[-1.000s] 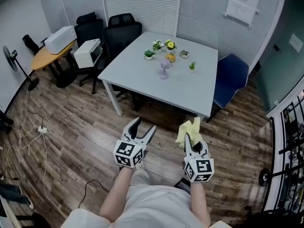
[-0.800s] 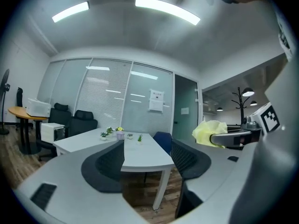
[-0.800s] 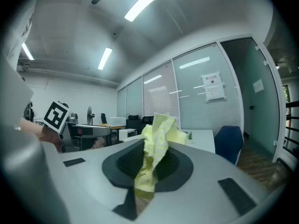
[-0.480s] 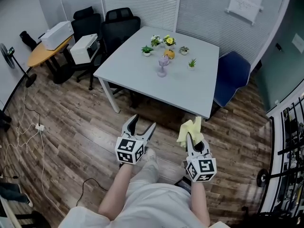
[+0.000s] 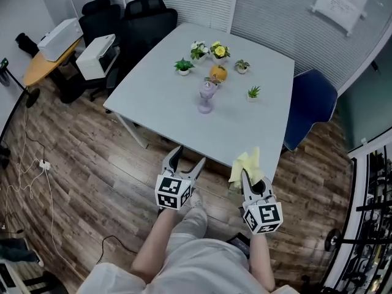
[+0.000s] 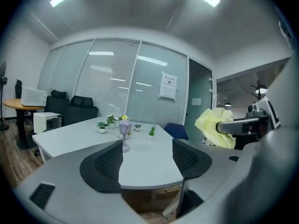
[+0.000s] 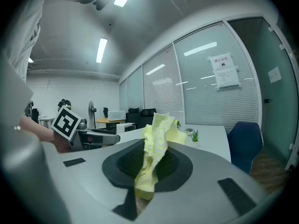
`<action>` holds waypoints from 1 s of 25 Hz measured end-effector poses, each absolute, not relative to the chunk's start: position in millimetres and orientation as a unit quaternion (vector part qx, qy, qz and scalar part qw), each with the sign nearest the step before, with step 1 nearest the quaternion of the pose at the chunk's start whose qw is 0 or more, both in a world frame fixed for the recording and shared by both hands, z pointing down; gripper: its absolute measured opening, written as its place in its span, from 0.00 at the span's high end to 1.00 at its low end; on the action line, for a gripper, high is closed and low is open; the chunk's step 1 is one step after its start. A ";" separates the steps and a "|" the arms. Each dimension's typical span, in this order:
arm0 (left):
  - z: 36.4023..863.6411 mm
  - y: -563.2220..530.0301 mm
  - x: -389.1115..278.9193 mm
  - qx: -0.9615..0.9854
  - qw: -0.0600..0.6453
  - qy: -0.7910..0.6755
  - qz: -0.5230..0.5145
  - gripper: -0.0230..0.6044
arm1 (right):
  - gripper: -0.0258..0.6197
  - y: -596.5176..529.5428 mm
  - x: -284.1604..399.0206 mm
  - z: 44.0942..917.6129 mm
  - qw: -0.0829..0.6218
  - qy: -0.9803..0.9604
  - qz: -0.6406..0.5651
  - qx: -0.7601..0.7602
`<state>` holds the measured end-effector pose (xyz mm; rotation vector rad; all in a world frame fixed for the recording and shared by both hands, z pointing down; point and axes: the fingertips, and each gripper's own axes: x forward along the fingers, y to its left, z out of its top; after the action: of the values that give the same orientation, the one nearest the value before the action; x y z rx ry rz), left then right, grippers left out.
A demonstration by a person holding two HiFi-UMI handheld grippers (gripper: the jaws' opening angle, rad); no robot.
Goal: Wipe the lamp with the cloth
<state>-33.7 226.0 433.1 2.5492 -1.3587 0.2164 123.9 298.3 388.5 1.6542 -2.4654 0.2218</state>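
Observation:
A small purple lamp point(image 5: 207, 97) stands upright near the middle of the grey table point(image 5: 165, 115); in the left gripper view the lamp point(image 6: 124, 133) shows between the jaws, far off. My left gripper point(image 5: 188, 158) hangs at the table's near edge, open, with nothing between its jaws, which have just widened. To its right, my right gripper point(image 5: 248, 175) is shut on a crumpled yellow cloth point(image 5: 247, 162). The cloth point(image 7: 154, 148) sticks up out of the right gripper point(image 7: 148, 164) and hides part of the table beyond. Both grippers are well short of the lamp.
Several small potted plants point(image 5: 183, 65) and an orange object point(image 5: 218, 73) stand behind the lamp. A blue chair point(image 5: 310, 106) is at the table's right side and black chairs point(image 5: 144, 18) at its far left. Two white machines point(image 5: 96, 56) sit at the left. Cables point(image 5: 44, 164) lie on the wooden floor.
Both grippers have moved forward up to the table's near edge, and the table and lamp now look closer. The cloth stays in the right gripper.

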 end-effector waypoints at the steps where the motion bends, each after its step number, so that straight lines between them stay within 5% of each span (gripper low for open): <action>1: 433.8 206.7 -29.9 0.873 0.122 -0.466 0.077 0.47 | 0.89 275.7 126.7 386.9 0.081 -0.828 0.076 0.550; 25: 537.7 -7.9 -26.3 0.875 0.171 -0.409 0.195 0.47 | 0.89 38.2 109.1 399.3 0.117 -0.853 0.104 0.498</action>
<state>-26.3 -7.9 537.7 2.4835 -1.1608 0.5549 109.1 38.2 399.3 1.4590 -2.4958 0.3041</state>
